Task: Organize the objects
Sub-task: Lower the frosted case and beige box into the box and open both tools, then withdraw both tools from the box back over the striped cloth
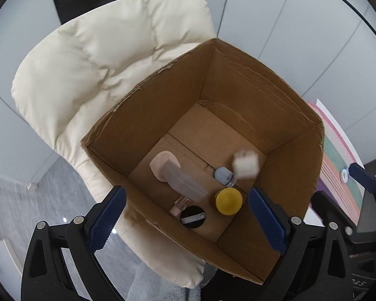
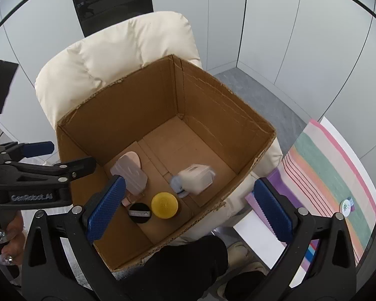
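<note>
The white boxy item [image 2: 196,178] looks light, stiff plastic w/ smooth, prob. slippery faces, so I'd pinch it across its flat sides near the middle, not by a corner. It's blurred in both views, pale and cube-ish, inside the cardboard box [image 2: 163,95] toward the right of the floor, over a blue-capped bottle [image 2: 176,184] and near a yellow lid [image 2: 164,205], a black cap [image 2: 139,213] and a pink tube [image 2: 131,173]. My left gripper [image 1: 186,215] and right gripper [image 2: 188,208] both hang above the box w/ jaws wide apart, nothing between them.
</note>
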